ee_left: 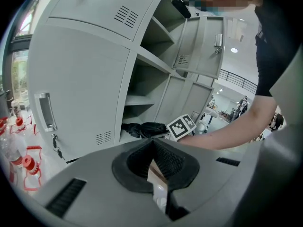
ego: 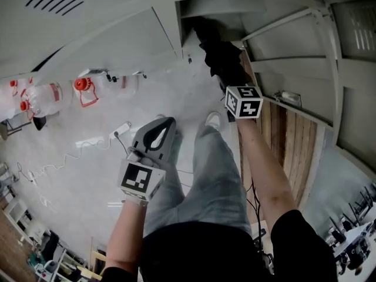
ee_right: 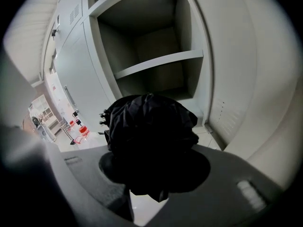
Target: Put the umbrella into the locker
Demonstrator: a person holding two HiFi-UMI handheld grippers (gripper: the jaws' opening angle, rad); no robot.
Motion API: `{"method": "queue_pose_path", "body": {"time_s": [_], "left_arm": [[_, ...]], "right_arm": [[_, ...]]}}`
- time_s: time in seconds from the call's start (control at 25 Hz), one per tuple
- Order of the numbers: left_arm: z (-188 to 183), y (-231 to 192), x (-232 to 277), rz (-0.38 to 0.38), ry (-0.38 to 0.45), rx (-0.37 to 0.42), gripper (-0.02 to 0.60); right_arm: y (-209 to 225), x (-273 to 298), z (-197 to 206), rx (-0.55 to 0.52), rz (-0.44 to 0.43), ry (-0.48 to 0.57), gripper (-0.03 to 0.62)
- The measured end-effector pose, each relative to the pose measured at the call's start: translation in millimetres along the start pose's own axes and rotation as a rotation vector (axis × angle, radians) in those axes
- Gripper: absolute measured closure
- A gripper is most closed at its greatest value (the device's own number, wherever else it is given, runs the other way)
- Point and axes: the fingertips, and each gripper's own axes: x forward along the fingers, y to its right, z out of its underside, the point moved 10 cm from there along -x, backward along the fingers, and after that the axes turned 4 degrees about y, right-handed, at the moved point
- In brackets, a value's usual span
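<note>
The right gripper [ego: 230,78] was clamped on the folded black fabric umbrella [ee_right: 149,126], which stuck out ahead of its jaws, long axis in line with them and aimed down into the open grey metal locker [ee_right: 161,63]. In the left gripper view the umbrella's far end lay at the mouth of the lowest compartment, under the grey shelf; whether it had crossed the sill could not be told. The left gripper [ee_left: 152,143] hung well back and lower, above the pale glossy floor [ego: 88,157], its jaws pressed together on nothing, so the right hand was plainly the nearer one. Red-capped clear bottles [ego: 85,90] stood along the locker's foot, off to the left
</note>
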Motion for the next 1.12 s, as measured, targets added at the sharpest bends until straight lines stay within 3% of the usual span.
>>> {"method": "queue_pose_path", "body": {"time_s": [0.72,1.12], "left_arm": [[25.9,-17.7,1.2,0.003,-0.027,0.013,0.570],[34.9,-19.6,5.8,0.023,-0.052,0.017,0.570]], "right_arm": [[15.5,109.0,-16.5,-0.038,0.078,-0.083,0.364],[19.9,137.2,-19.7,-0.039,0.040,-0.141,0.287]]}}
